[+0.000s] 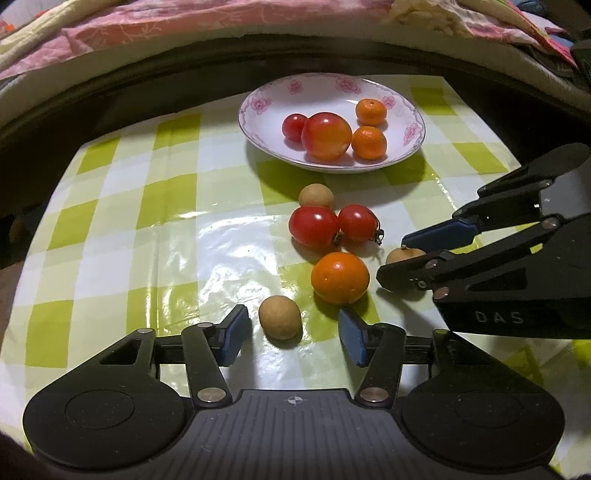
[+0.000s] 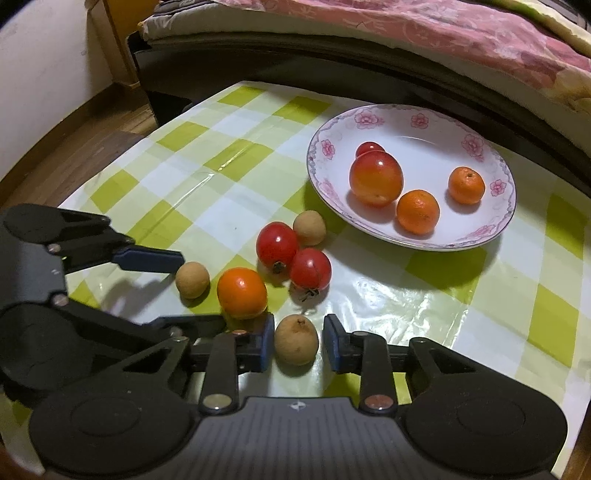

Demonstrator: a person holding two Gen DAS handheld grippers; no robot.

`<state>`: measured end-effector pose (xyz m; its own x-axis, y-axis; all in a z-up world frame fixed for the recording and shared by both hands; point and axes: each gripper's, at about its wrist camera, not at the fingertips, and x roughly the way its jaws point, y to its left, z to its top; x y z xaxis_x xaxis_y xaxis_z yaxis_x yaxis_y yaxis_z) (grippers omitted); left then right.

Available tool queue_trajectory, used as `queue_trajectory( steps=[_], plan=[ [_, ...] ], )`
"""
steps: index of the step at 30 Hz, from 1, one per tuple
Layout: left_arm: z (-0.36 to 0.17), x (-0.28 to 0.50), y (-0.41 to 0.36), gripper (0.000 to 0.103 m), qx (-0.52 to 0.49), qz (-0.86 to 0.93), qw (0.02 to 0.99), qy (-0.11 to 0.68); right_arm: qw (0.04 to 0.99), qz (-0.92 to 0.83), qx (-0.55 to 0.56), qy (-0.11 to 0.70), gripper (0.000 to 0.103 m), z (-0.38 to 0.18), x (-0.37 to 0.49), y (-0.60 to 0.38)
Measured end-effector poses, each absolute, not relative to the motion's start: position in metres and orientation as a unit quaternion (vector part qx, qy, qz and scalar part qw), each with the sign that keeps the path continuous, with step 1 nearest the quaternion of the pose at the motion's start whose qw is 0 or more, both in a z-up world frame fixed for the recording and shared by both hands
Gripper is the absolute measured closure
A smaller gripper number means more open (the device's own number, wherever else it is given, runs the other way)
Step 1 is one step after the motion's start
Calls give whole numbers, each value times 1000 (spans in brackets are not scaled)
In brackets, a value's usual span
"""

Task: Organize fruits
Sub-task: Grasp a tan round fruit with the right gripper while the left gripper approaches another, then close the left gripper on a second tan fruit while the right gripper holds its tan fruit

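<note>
The left tongs (image 1: 292,316) are hanging low over the surface (image 1: 147,221), which is wearing a green and white checked cloth. They are standing about half open, and the near longan (image 1: 279,316) is lying between their blue pads (image 1: 236,338). A gap is showing on each side of it, so nothing is gripped. This longan is a little oval, and its long axis is lying almost across the tongs, from pad to pad.

The right tongs (image 2: 299,322) are closed on the stemmed longan (image 2: 296,339), which is resting on the surface. One pad is pressing its side; at the other pad I am seeing only a thin sliver of gap, or none. Its long axis is running along the fingers, and its small stem end is pointing away from the camera, toward the plate (image 2: 321,173).

Between the two tongs an orange mandarin (image 1: 340,277) is sitting, just beside both longans. Behind it two cherry tomatoes (image 1: 314,226) are touching each other, and a third longan (image 1: 316,195) is touching the left one from behind.

The plate is standing further back, near the bed (image 1: 147,26). It is holding a big red-orange tomato (image 1: 326,136), a small red one, and two little mandarins (image 1: 368,142).
</note>
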<state>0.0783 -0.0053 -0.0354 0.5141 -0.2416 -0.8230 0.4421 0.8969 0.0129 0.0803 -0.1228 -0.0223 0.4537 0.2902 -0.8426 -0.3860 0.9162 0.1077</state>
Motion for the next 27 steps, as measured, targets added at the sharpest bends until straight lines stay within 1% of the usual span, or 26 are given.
queue_trajectory(
  steps=[2,5,10,15,24,27],
  plan=[
    [-35,80,-5,48,109,-199,863,452,850,198,-47,486,74,-21,80,-125],
    [-35,81,-5,52,109,-198,863,453,849,198,-44,488,74,-20,78,-129],
    [-34,81,-6,57,107,-194,862,457,849,189,-36,491,74,-20,77,-139],
    [-35,79,-6,56,117,-194,862,454,850,192,-28,490,74,-22,76,-144],
    [-35,77,-7,55,122,-194,862,452,852,196,-47,483,73,-24,73,-140],
    [-35,76,-7,53,122,-193,862,453,852,196,-49,483,73,-25,74,-140]
  ],
)
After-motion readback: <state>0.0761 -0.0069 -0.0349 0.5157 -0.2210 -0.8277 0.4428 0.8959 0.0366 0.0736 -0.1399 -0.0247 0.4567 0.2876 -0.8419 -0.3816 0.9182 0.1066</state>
